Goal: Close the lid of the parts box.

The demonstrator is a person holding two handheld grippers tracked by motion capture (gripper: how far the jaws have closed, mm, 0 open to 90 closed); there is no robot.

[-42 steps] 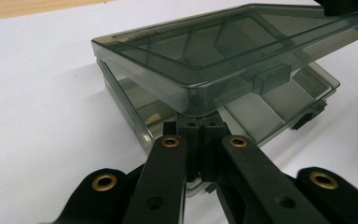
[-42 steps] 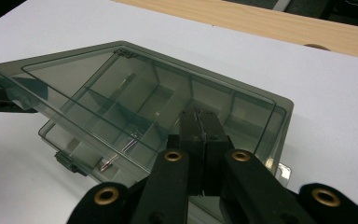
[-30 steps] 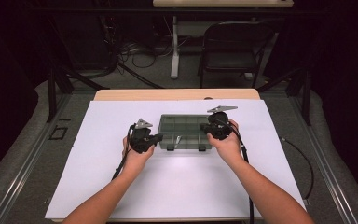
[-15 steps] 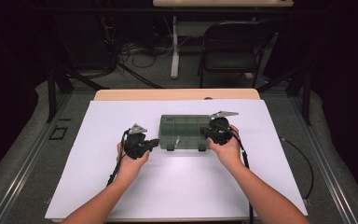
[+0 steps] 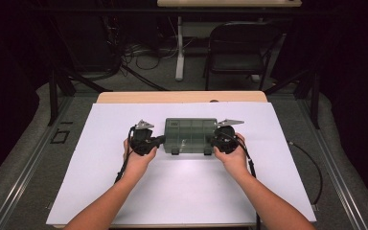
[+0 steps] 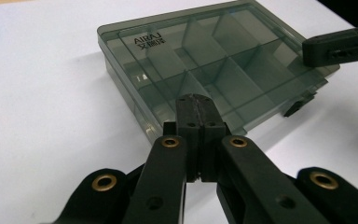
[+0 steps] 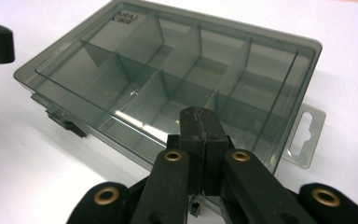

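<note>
A smoky transparent compartment box [image 5: 191,134] lies closed on the white table top [image 5: 182,191], its two latches facing the person. My left gripper [image 5: 161,139] is shut with nothing in it, its tip at the box's left end. In the left gripper view the shut fingertips [image 6: 196,100] overlap the box [image 6: 214,60] at its near corner. My right gripper [image 5: 214,140] is also shut and empty, at the box's right end. In the right gripper view its tip [image 7: 199,114] hangs over the lid [image 7: 168,74] near the hang tab [image 7: 305,135]. Whether either tip touches the box I cannot tell.
The box's inner dividers [image 6: 193,84] show through the lid; the compartments look empty. A wooden strip [image 5: 182,97] borders the table's far edge. A dark chair [image 5: 239,52] and cables [image 5: 139,52] stand on the floor beyond. A cable [image 5: 311,167] lies off the right edge.
The left gripper drew a little away to the left, then came back to the box's left end. The right gripper slid slightly nearer the person along the right end.
</note>
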